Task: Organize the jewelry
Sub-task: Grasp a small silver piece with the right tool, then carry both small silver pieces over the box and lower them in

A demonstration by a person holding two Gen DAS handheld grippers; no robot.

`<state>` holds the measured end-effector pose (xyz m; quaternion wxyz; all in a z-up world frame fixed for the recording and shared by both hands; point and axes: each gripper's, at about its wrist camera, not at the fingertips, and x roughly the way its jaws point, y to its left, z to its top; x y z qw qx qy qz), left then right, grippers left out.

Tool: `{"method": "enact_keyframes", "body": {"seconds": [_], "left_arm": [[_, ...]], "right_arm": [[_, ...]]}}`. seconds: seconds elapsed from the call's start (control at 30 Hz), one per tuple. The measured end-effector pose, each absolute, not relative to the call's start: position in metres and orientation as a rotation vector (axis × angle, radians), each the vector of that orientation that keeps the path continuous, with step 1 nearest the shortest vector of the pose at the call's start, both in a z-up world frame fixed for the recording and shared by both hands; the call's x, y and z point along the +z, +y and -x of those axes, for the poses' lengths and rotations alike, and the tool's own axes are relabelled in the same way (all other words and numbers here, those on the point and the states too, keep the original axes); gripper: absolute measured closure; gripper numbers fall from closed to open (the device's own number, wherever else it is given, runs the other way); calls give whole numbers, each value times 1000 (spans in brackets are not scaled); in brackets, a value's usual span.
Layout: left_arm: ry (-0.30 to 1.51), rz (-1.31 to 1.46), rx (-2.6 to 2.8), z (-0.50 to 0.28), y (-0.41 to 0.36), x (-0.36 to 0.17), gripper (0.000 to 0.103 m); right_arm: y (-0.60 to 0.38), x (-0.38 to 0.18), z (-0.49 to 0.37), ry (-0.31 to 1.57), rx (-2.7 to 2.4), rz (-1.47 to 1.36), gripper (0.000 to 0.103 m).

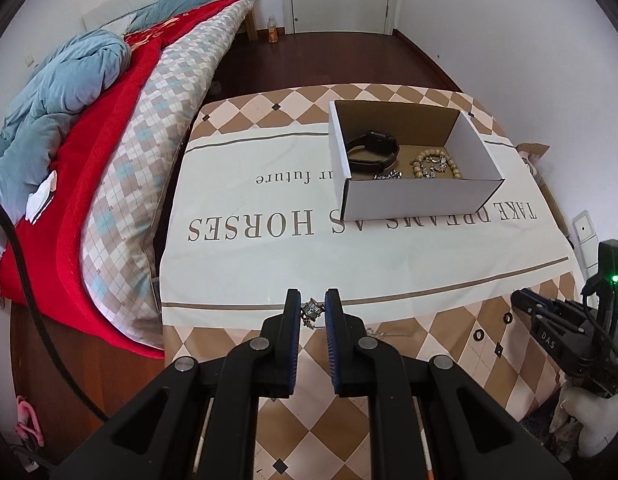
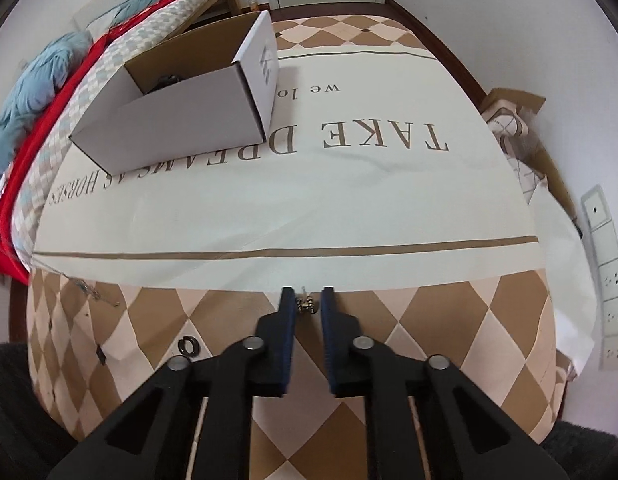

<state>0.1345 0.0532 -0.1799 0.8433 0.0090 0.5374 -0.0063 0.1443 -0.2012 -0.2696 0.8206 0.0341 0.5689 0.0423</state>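
A white cardboard box (image 1: 413,196) stands on the table and holds a black watch (image 1: 373,152), a wooden bead bracelet (image 1: 435,162) and a silver chain (image 1: 389,175). The box also shows in the right wrist view (image 2: 181,128). My left gripper (image 1: 313,308) has its fingertips on either side of a silver pendant (image 1: 312,310) whose chain (image 1: 373,332) trails right on the cloth. My right gripper (image 2: 307,304) has its fingertips on either side of a small silver earring (image 2: 306,305). A dark ring (image 2: 189,347) lies left of it. The right gripper also shows in the left wrist view (image 1: 525,300).
The table carries a checked cloth with printed lettering (image 1: 349,224). A bed with red and blue bedding (image 1: 89,128) runs along the left. A cardboard box with cloth (image 2: 517,128) and a wall socket strip (image 2: 607,280) are at the right. A thin chain (image 2: 93,292) lies at the cloth's left edge.
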Motion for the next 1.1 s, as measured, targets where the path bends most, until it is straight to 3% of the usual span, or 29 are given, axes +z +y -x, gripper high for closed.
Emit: {"method": "enact_keyframes", "body": {"seconds": [0.23, 0.63, 1.1], "left_arm": [[1131, -14, -21, -133, 53, -174, 94], [1028, -13, -70, -147, 48, -112, 94], [868, 3, -178, -234, 27, -14, 94]], "right_arm": [[-217, -263, -137, 1188, 99, -174, 94], [-237, -189, -144, 1084, 166, -293, 94], [-192, -108, -240, 981, 302, -250, 94]]}}
